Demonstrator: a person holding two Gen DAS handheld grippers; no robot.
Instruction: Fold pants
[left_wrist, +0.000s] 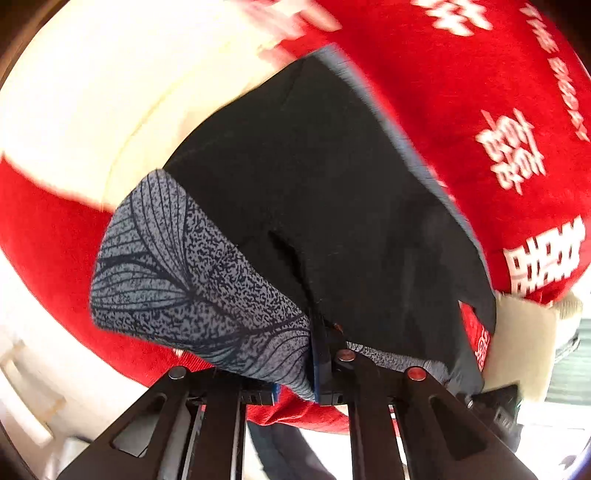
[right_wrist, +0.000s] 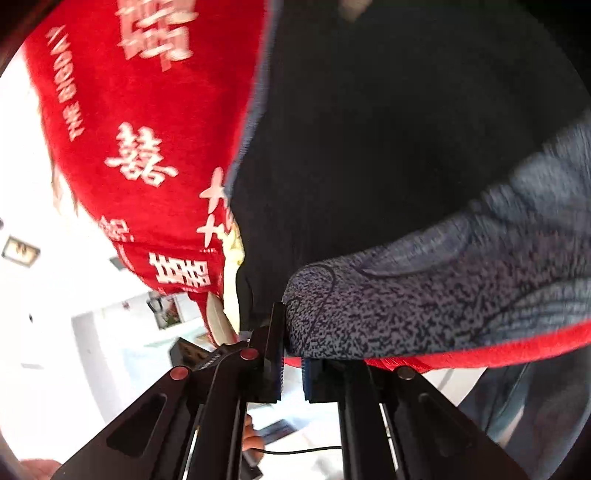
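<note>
Motion blurs the white print on the red cloth (left_wrist: 424, 55), and the pants (right_wrist: 424, 129) run past the right wrist view's edge

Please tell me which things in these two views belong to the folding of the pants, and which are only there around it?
Belong to the job:
- pants, dark, with a grey leaf-print part
- left hand-held gripper, shut on the pants
- right hand-held gripper, fingers close together at the print edge; the grip itself is not clear

Only lying about:
- red blanket with white characters, under the pants
- cream bedding
</note>
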